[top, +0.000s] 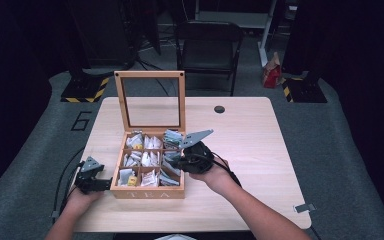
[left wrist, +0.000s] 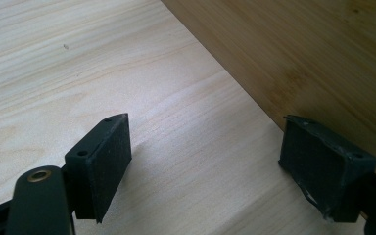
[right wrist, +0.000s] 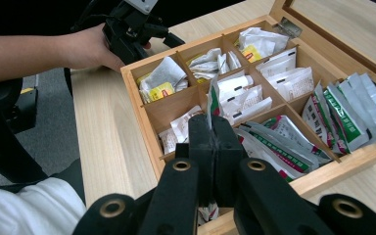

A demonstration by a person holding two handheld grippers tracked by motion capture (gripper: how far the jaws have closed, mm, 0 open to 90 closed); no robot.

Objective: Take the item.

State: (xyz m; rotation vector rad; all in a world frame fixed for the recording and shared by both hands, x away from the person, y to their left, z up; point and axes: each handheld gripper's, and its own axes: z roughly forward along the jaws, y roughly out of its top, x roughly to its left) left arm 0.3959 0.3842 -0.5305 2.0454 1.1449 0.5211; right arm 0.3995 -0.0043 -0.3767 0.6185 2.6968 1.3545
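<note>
A wooden tea box (top: 149, 192) marked TEA stands open mid-table, its glass lid (top: 152, 101) upright, its compartments full of tea bags (right wrist: 164, 78). My right gripper (right wrist: 210, 129) hangs over the box's right side (top: 181, 159), shut on a white and green tea bag (right wrist: 210, 100) held on edge between its pads. My left gripper (top: 104, 183) rests at the box's front left corner, open, one pad (left wrist: 105, 159) on the table side and the other close by the box's wall (left wrist: 293, 54). Nothing lies between its jaws.
The box sits on a light wooden table (top: 250, 145) with bare room to the right and behind. A dark hole (top: 219, 109) marks the far edge. A black chair (top: 208, 47) stands beyond the table, and a red and white bag (top: 271, 71) lies on the floor.
</note>
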